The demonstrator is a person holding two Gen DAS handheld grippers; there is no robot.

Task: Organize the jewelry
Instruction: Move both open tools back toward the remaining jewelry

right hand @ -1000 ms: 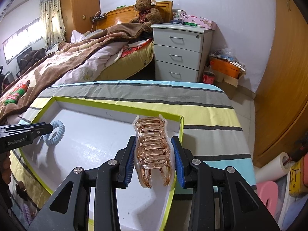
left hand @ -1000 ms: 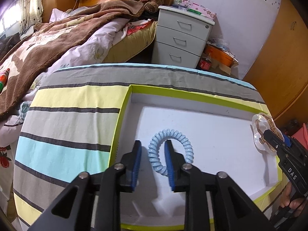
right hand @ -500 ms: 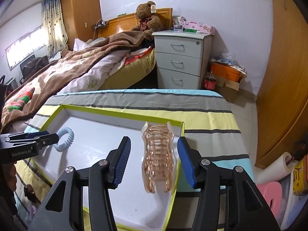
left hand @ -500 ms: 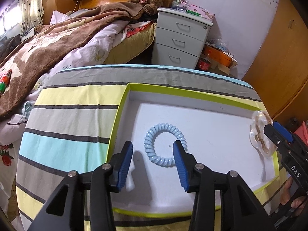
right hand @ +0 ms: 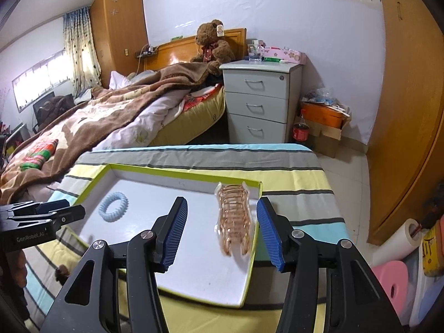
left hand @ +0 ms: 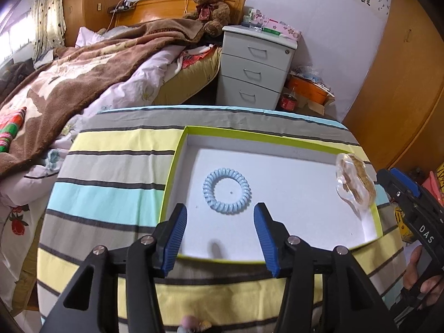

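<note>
A light blue spiral hair tie lies flat in the white tray with a green rim; it also shows in the right wrist view. A translucent amber hair claw lies at the tray's right edge, also seen in the left wrist view. My left gripper is open and empty, just in front of the hair tie. My right gripper is open and empty, its jaws apart on either side of the claw, above it.
The tray sits on a striped cloth-covered table. A small pink object peeks at the table's near edge. A bed, a grey drawer unit and a wooden wardrobe stand behind.
Both grippers opened wide and drew back. The left let go of the hair tie, which now lies flat; the right let go of the hair claw, which rests at the tray's right edge.
</note>
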